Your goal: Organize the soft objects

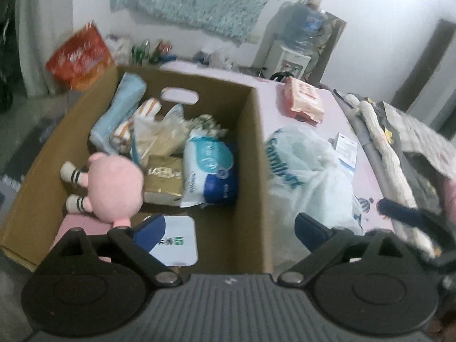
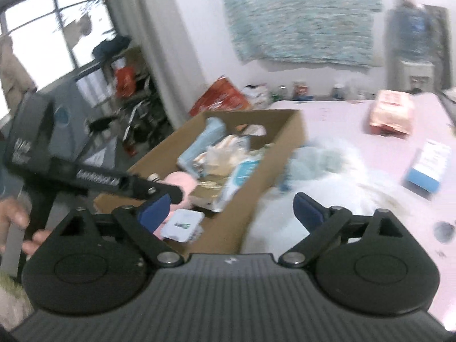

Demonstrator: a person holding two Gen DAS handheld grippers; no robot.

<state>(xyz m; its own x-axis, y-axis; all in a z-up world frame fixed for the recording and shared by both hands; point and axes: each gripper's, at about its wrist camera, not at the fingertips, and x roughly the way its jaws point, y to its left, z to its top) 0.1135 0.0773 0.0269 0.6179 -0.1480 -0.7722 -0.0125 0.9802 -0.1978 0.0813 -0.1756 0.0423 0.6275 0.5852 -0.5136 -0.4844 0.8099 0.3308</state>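
Observation:
A brown cardboard box (image 1: 256,148) (image 2: 233,228) stands on a pale pink table (image 1: 327,105). Inside lie a pink plush toy (image 1: 114,188) (image 2: 182,183), a blue-and-white tissue pack (image 1: 211,171), a gold packet (image 1: 164,176), a light blue pack (image 1: 119,111), a crumpled clear bag (image 1: 156,139) and a white flat pack (image 1: 176,239) (image 2: 182,225). My left gripper (image 1: 229,230) hovers over the box's near right wall, open and empty. My right gripper (image 2: 230,213) is open too, above the box's near corner, nothing between its blue pads. The left tool (image 2: 85,176) shows in the right wrist view.
Right of the box a white plastic bag (image 1: 307,171) (image 2: 313,188) lies on the table. Farther back sit a pink-orange wipes pack (image 1: 302,102) (image 2: 392,114) and a small blue-and-white carton (image 1: 346,148) (image 2: 427,168). A red bag (image 1: 79,57), bottles and a water dispenser (image 1: 293,57) line the wall.

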